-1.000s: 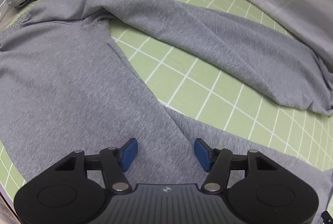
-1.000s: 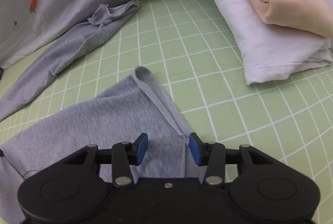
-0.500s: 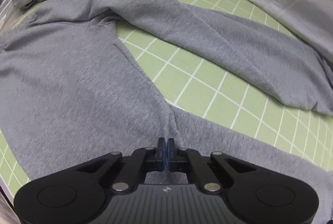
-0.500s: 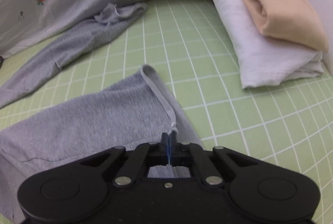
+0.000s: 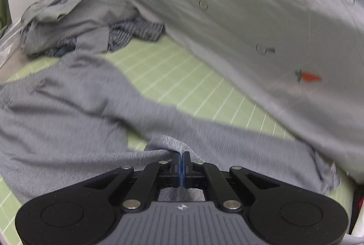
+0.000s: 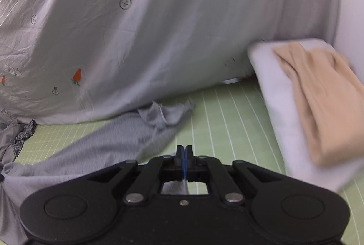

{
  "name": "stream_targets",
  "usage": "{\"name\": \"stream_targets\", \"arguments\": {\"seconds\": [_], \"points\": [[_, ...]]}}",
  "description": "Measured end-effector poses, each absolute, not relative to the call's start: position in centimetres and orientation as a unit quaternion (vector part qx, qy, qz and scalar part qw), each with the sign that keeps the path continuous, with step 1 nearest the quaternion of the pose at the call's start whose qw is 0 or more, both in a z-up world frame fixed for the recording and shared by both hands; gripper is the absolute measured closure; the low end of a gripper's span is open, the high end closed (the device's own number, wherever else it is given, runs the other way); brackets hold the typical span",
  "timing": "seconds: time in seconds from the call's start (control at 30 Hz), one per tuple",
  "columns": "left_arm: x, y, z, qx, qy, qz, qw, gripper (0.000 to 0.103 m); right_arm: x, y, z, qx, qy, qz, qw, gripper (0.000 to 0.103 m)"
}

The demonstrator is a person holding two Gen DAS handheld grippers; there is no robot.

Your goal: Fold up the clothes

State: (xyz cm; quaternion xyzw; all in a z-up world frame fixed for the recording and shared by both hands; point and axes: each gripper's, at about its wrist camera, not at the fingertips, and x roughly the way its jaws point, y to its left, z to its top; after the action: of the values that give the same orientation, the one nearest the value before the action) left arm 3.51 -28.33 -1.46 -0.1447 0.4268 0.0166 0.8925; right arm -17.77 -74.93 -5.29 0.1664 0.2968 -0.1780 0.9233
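Observation:
Grey sweatpants lie spread on a green checked sheet. My left gripper is shut on a pinched fold of the near leg, which rises in a small peak at the blue pads. The far leg stretches toward the grey printed cover, its cuff crumpled at the end. My right gripper is shut too; grey fabric of the near leg's cuff shows below the jaws, behind the linkage. Both views are motion-blurred.
A grey cover with carrot prints rises along the back. A pile of grey and checked clothes sits at the far left. A white folded stack with a beige garment on it lies at the right.
Both grippers went from open over the near leg to shut on its fabric, then lifted and tilted up, pulling the cloth off the sheet; the views now show the back cover.

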Motion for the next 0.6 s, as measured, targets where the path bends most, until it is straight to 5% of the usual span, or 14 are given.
{"name": "stream_targets", "arguments": {"seconds": [0.1, 0.23, 0.27, 0.6], "points": [[6.1, -29.4, -1.8, -0.115, 0.41, 0.035, 0.904, 0.089, -14.6, -75.7, -6.7, 0.159, 0.308, -0.189, 0.919, 0.099], [6.8, -30.1, -1.9, -0.082, 0.413, 0.046, 0.906, 0.047, -13.7, -75.8, -8.6, 0.165, 0.319, -0.214, 0.909, 0.05], [6.3, -30.0, -2.0, -0.084, 0.411, 0.041, 0.907, 0.036, -14.7, -75.6, -9.3, 0.181, 0.326, -0.22, 0.901, 0.046], [-0.5, -28.0, -7.0, -0.088, 0.508, 0.038, 0.856, 0.035, -22.0, -72.7, -15.8, 0.262, 0.415, -0.283, 0.824, 0.036]]}}
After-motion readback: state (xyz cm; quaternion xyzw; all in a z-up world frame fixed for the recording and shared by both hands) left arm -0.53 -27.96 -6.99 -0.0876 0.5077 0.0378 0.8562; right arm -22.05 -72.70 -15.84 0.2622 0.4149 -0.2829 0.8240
